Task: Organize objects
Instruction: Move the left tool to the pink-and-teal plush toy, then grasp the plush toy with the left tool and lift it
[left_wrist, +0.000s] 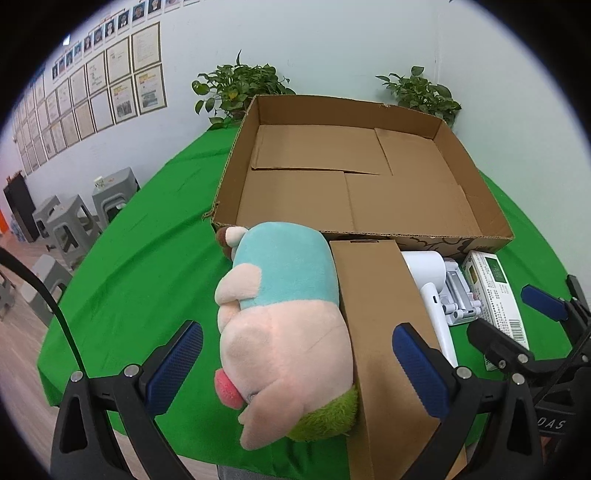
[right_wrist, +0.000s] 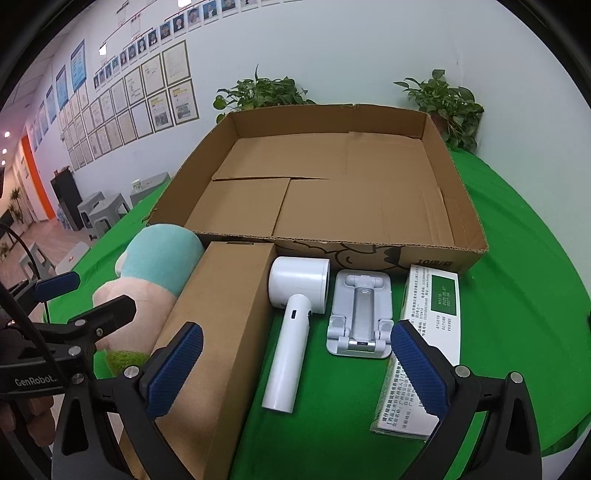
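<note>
Green cloth (right_wrist: 517, 229) covers my table, with framed papers (right_wrist: 147, 92) on the pale wall behind. Farthest back sits the big open cardboard tray (right_wrist: 469, 221), nothing inside it. Near its front edge lie, left to right, a plush toy (left_wrist: 280, 317), a closed brown box (right_wrist: 229, 325) touching the toy, a white handheld fan (right_wrist: 295, 317), a folding phone stand (right_wrist: 360, 314) and a green-and-white carton (right_wrist: 432, 332). My left gripper (left_wrist: 295, 369) is spread wide around the toy; my right gripper (right_wrist: 295, 369) is spread wide above the fan, gripping nothing.
</note>
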